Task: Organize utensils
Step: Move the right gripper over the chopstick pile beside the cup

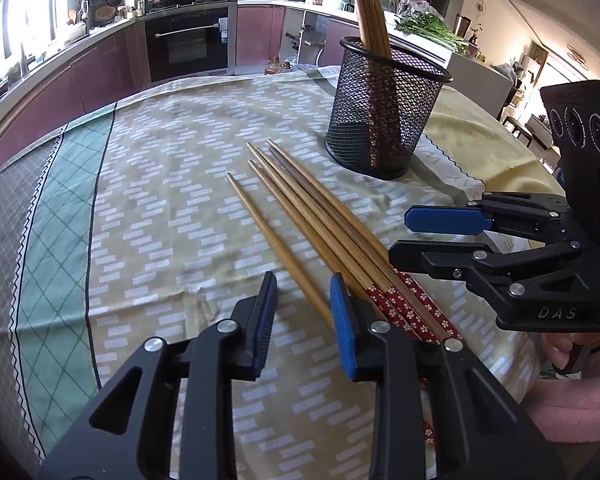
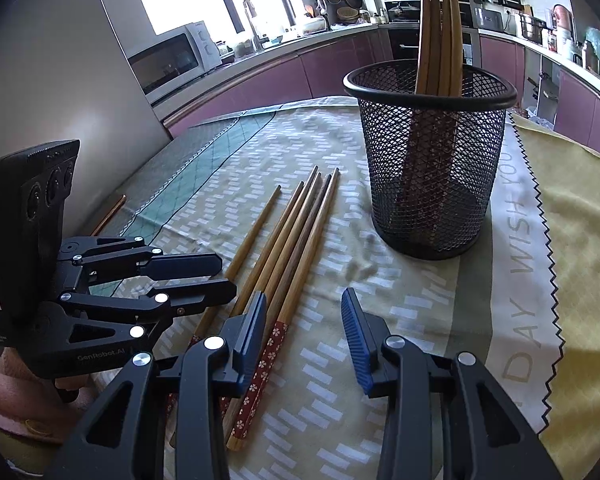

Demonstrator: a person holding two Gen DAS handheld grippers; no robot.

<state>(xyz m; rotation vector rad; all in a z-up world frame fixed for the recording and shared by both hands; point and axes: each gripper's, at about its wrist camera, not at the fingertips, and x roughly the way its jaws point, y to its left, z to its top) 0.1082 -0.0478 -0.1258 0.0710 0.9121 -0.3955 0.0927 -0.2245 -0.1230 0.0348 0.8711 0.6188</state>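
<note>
left claw [image 1: 303,312]: jaws apart, tilted down | right claw [image 2: 304,334]: jaws apart

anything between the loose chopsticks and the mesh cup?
Nothing: only bare tablecloth separates the loose chopsticks from the mesh cup, clearest in the right wrist view.

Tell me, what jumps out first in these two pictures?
A black mesh cup stands on the patterned tablecloth with chopsticks poking out of it. Nearer, more loose chopsticks lie side by side. Two black grippers with blue pads, left gripper and right gripper, hover at their decorated ends.
</note>
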